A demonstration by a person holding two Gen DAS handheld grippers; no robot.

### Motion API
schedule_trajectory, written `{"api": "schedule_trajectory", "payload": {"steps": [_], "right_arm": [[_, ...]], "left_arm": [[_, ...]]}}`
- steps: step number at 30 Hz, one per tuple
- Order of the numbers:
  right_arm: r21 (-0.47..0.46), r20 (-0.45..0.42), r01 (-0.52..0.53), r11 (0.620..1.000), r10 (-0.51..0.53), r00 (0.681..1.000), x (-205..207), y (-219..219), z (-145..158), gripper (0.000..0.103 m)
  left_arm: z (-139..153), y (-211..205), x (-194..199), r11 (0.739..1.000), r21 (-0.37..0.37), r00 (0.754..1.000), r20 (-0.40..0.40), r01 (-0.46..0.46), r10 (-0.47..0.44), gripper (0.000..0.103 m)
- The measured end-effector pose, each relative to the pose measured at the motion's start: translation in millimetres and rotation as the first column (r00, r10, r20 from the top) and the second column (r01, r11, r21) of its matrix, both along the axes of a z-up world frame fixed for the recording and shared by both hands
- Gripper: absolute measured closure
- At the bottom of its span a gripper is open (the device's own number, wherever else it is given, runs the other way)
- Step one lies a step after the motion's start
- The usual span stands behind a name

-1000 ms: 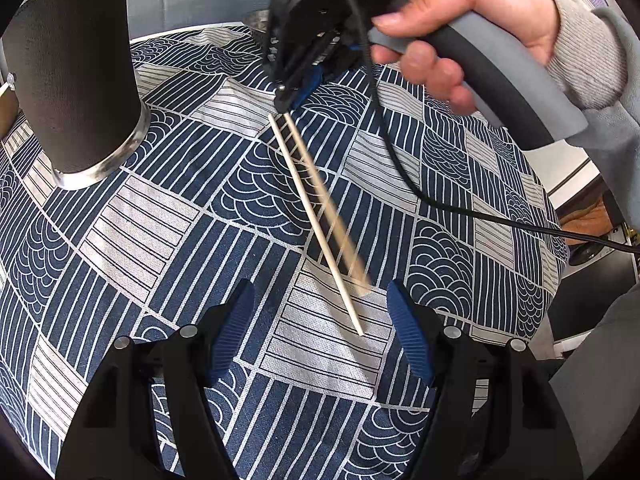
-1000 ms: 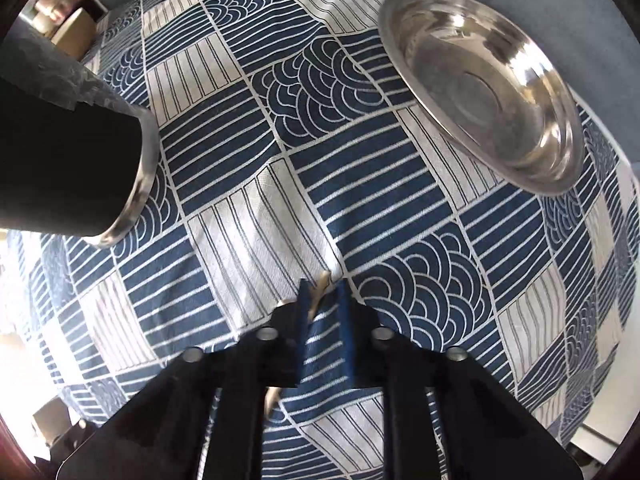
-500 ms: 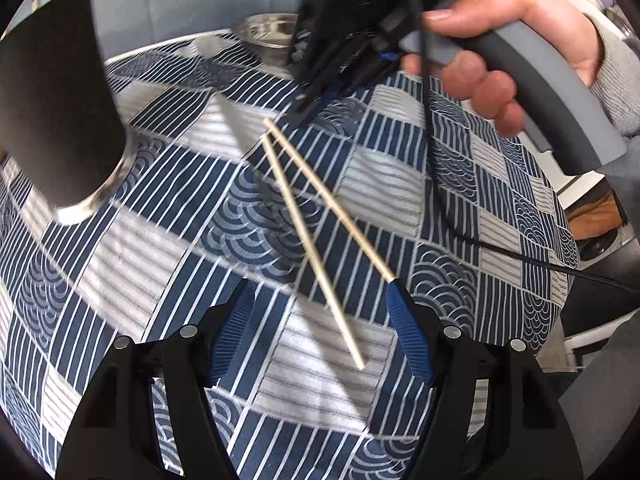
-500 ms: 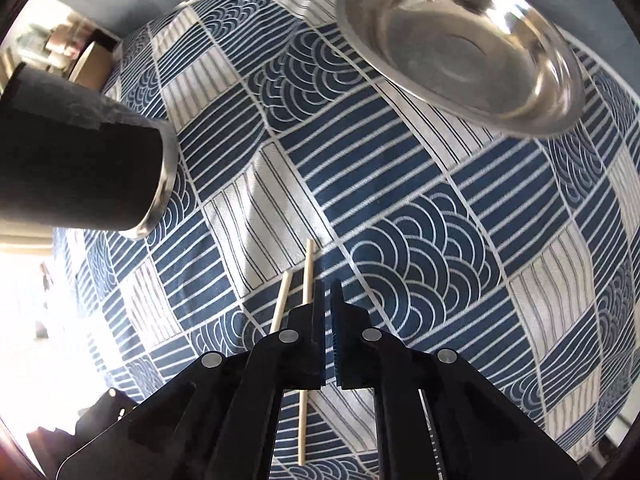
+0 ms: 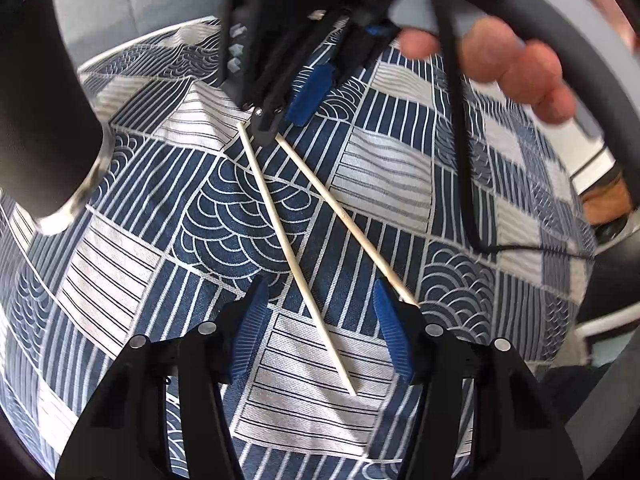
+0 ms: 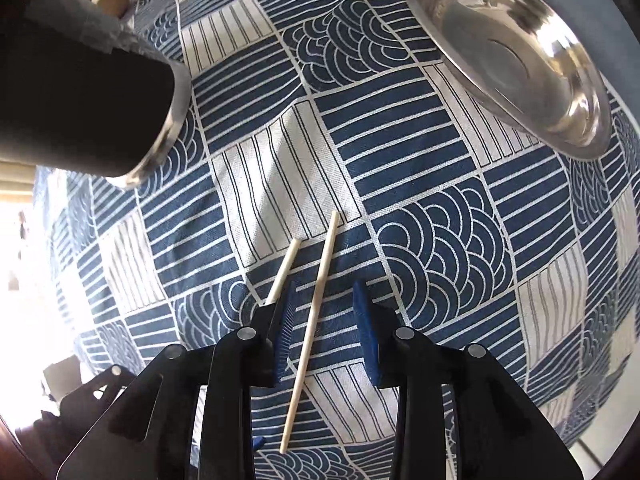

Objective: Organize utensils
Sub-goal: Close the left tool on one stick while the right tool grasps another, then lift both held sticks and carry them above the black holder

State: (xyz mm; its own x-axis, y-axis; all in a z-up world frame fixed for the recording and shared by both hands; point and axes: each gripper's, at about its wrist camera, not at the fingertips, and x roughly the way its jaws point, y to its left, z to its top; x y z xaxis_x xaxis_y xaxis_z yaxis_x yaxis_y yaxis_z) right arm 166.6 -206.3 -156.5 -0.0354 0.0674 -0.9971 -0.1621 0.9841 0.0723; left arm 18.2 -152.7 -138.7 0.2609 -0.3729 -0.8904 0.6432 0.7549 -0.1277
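Left gripper (image 5: 318, 326) stood partly open, its jaws just narrowing astride one chopstick (image 5: 296, 258) on the tablecloth (image 5: 120, 280); left of the chopsticks stood a dark cup (image 6: 80, 92), contents unseen. Right gripper (image 6: 326, 330) had just opened, releasing the second chopstick (image 6: 312, 328); the steel bowl (image 6: 508, 52) farther right held nothing.

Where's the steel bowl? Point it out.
In the right wrist view, the steel bowl sits empty at the upper right on the patterned tablecloth, across from the black cup and beyond the chopsticks.

Glossy metal bowl (image 6: 516, 52) — woven tablecloth (image 6: 400, 128)
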Motion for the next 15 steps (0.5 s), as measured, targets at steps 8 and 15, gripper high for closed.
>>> {"api": "schedule_trajectory", "payload": {"steps": [8, 15], "right_arm": [[-0.079, 0.05, -0.095, 0.992, 0.099, 0.994, -17, 36, -3, 0.083], [-0.036, 0.077, -0.049, 0.998, 0.052, 0.996, -34, 4, 0, 0.099]], "left_arm": [[-2, 7, -8, 0.998, 0.069, 0.999, 0.051, -0.013, 0.009, 0.076], [-4, 39, 7, 0.992, -0.039, 0.987, -0.114, -0.122, 0.116, 0.098]]}}
